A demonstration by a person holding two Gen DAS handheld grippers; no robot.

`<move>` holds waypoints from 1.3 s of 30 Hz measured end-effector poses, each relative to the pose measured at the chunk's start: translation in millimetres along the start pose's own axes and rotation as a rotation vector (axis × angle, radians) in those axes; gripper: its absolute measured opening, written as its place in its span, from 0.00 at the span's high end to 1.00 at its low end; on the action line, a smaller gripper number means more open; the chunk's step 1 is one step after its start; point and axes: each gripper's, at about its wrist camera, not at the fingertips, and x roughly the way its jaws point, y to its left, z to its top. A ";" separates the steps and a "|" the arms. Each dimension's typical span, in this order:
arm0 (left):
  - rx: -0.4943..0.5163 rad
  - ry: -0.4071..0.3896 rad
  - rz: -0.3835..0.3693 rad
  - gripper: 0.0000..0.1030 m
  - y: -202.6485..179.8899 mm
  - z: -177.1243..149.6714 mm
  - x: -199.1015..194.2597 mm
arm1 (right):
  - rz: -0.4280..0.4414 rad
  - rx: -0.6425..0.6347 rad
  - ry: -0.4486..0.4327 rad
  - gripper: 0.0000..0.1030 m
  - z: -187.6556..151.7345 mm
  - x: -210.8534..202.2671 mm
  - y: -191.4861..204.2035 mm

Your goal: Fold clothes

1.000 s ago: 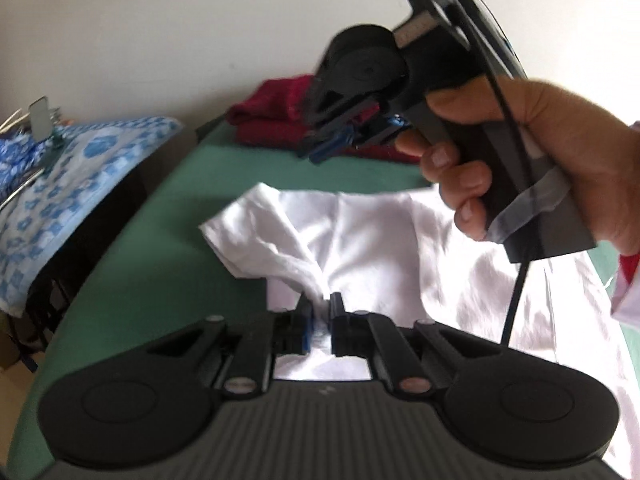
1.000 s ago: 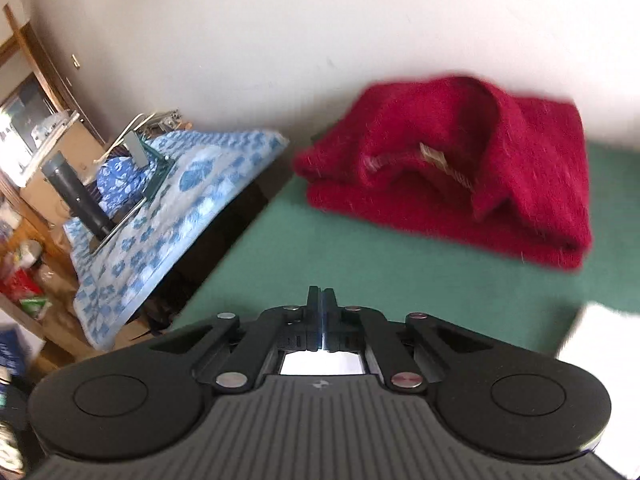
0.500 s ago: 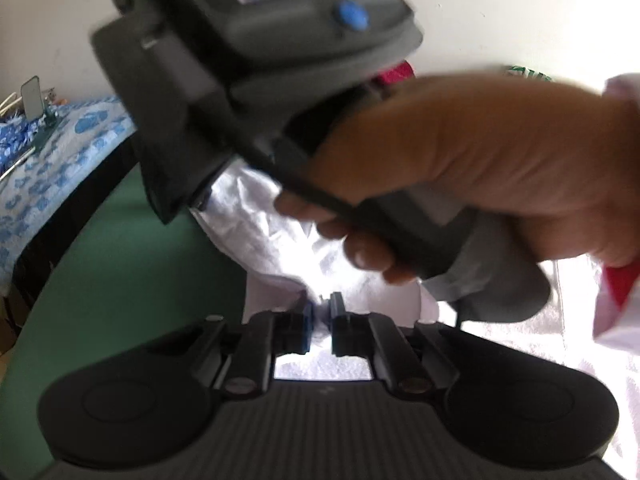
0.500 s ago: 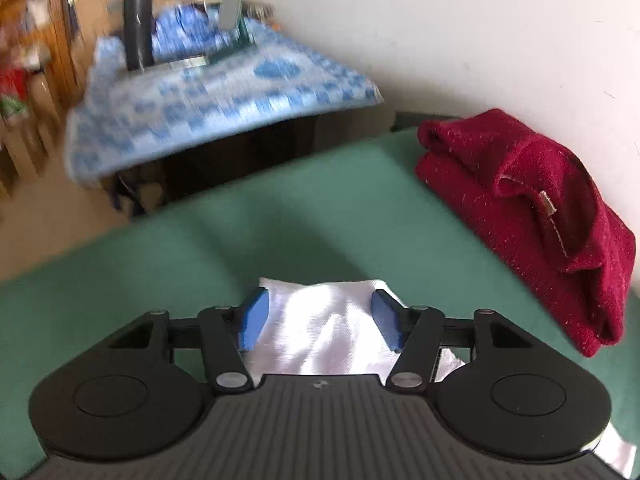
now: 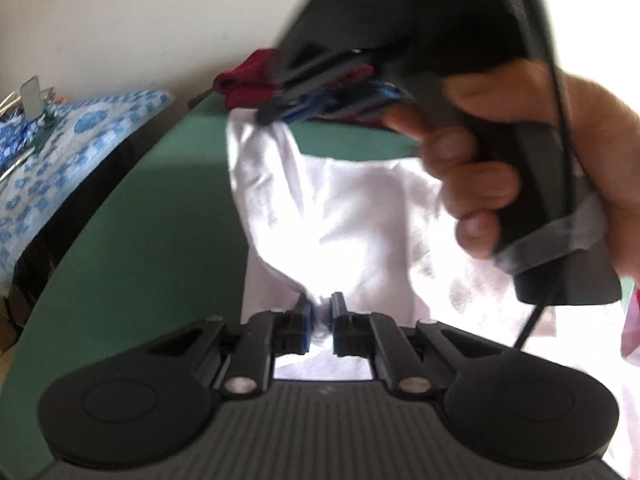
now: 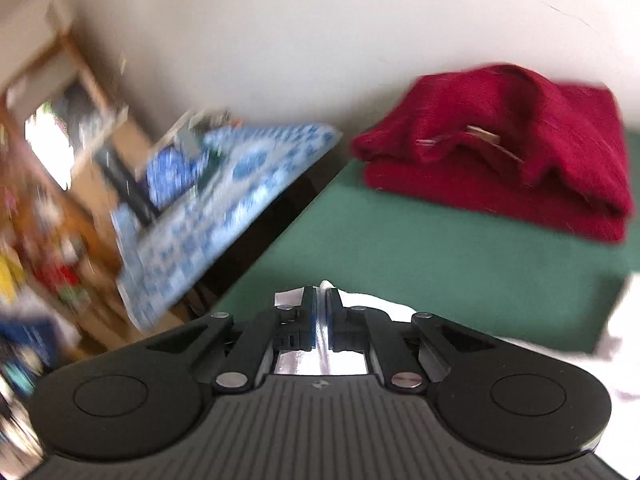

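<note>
while my left hand-held gripper (image 5: pixel 320 312) pinches a bunched fold of the white garment (image 5: pixel 360 216) near its lower edge, jaws clamped on the cloth, my right hand-held gripper (image 6: pixel 321 312) is clamped on another corner of the same garment, thin white fabric pressed between its pads. left wrist view: right hand (image 5: pixel 520 160) wrapped around the black handle, raised above the green worktop (image 5: pixel 160 220); a strip of white cloth hangs from its blue-tipped fingers (image 5: pixel 320 106) down to the rest of the garment, which lies spread on the worktop. red folded sweater (image 6: pixel 520 152) sits at the far end by the wall, well apart from the white piece. blue patterned cloth (image 6: pixel 224 200) on furniture off the left edge. right view blurred.
</note>
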 end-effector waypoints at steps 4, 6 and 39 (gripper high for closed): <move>0.042 -0.051 -0.051 0.97 -19.6 5.4 -21.7 | 0.072 0.206 -0.068 0.96 -0.8 -32.8 -38.0; 0.074 -0.073 -0.089 0.97 -34.4 8.0 -31.0 | 0.099 0.306 -0.101 0.96 -7.9 -50.9 -63.1; 0.449 0.058 -0.253 0.91 -163.8 -30.4 6.5 | -0.341 0.230 -0.199 0.96 -89.1 -162.6 -112.0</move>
